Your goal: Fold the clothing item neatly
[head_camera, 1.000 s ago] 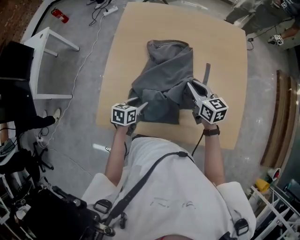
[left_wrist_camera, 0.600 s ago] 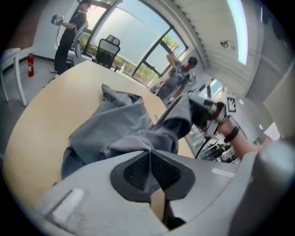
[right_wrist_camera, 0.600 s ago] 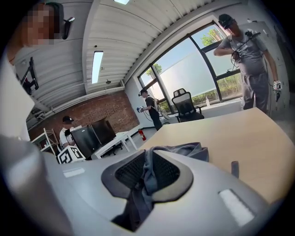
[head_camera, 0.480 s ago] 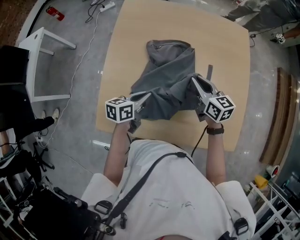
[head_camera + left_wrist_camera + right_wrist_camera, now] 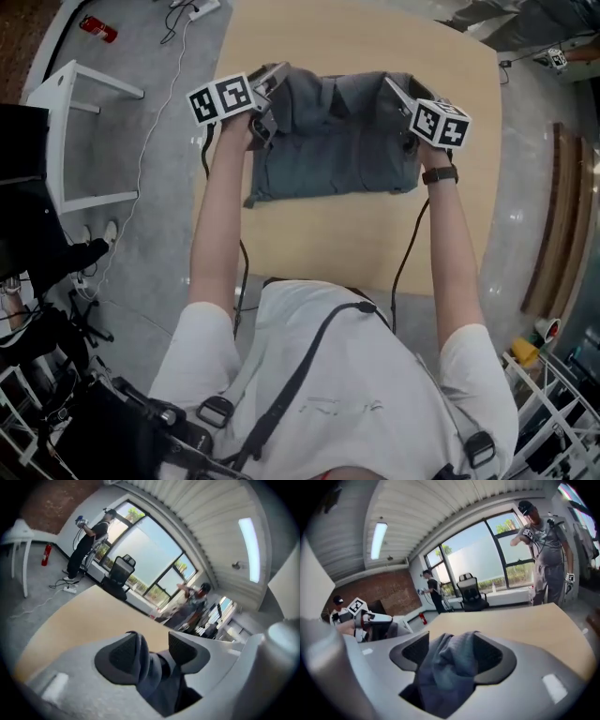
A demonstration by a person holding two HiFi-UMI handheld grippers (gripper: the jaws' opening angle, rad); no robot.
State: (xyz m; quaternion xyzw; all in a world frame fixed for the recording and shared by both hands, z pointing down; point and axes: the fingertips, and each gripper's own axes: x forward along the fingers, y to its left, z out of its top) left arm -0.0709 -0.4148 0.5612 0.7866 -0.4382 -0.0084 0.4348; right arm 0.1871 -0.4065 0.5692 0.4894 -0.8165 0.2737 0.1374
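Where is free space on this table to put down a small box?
Free: the wide strip of table between the gray garment and the near edge, and another strip beyond it. Crowded: the middle band, covered by the garment.

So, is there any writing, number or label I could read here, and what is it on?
No text can be read in any view.
Left cube and right cube: black-and-white square patterns, not letters.
Garment: no print shows.
Extinguisher: any label is too small to read.
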